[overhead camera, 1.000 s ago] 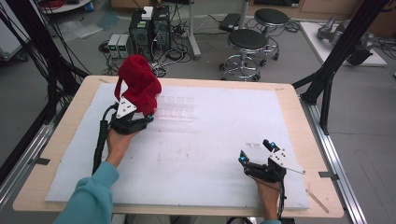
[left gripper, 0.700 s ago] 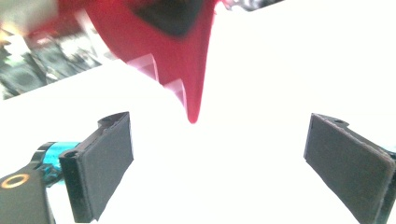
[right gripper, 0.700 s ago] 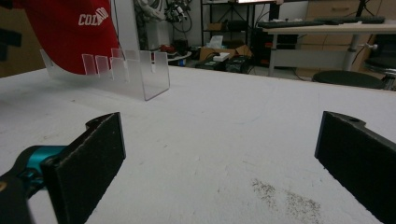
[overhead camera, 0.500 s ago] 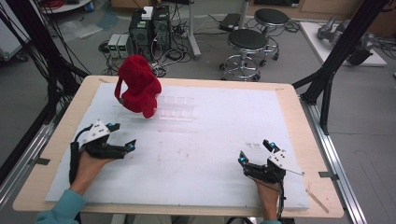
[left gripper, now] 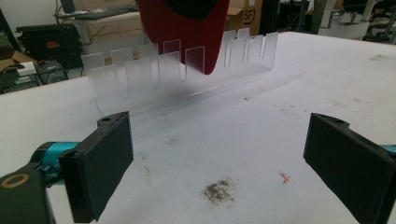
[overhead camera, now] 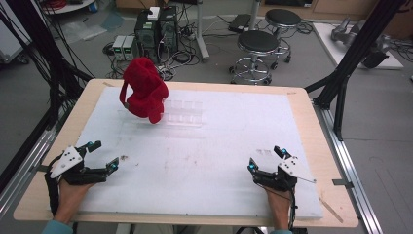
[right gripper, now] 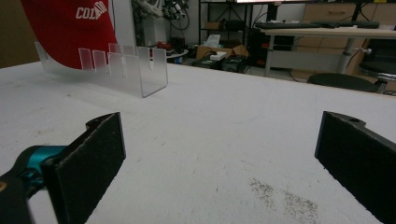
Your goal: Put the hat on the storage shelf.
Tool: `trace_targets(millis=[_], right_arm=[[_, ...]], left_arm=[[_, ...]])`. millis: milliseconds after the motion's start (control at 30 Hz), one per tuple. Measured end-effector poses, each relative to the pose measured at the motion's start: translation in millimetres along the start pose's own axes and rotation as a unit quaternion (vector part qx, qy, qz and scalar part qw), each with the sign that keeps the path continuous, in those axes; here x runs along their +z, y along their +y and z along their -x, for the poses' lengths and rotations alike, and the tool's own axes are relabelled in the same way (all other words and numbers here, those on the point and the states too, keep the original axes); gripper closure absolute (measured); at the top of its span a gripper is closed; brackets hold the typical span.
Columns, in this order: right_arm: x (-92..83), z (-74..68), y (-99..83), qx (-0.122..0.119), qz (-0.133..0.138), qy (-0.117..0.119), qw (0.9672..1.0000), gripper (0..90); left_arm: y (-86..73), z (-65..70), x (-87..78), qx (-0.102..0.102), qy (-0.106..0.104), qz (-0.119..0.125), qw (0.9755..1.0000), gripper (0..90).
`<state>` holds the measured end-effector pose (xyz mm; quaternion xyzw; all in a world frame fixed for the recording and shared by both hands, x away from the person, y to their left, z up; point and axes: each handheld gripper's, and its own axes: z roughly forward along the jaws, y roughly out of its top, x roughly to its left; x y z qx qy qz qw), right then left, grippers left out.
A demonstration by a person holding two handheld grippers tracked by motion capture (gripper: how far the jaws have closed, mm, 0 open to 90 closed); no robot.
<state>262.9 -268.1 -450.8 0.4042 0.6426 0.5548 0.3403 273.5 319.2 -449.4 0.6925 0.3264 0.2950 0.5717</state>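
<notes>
Red cap parked on the clear rack, both tools clear of it.

We judge the job pretty much done: the red baseball cap [overhead camera: 143, 95] sits on the left end of the clear acrylic slotted rack [overhead camera: 185, 113] at the far-left part of the counter [overhead camera: 204, 161], w/ nothing left to place as far as we can see. Left tool [overhead camera: 101, 155] rests near the front-left edge, jaws spread wide & empty; right tool [overhead camera: 265, 158] near the front-right, jaws also spread, nothing between them. Cap is well apart from both, straight ahead of the left tool & farther off diagonally from the right. In the left gripper view the cap [left gripper: 182, 28] hangs over the rack [left gripper: 177, 77] beyond the jaws.
</notes>
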Motion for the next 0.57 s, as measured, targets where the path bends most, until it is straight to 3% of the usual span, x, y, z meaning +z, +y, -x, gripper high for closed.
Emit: trace_targets(millis=[233, 433, 567], right_arm=[[-0.2, -0.4, -0.1, -0.003, 0.002, 0.0, 1.0, 0.6], [-0.5, -2.0, -0.4, -0.005, 0.002, -0.003, 1.0, 0.7], [0.8, -4.2, 0.1, -0.015, -0.006, -0.008, 0.9998, 0.7]], left_arm=[[-1.2, -0.9, -1.2, -0.004, -0.003, 0.008, 1.0, 9.5], [-2.8, 2.4, -4.5, 0.009, 0.003, 0.026, 0.9996, 11.1], [-3.4, 0.8, -5.6, 0.001, 0.003, 0.035, 0.9994, 11.4]])
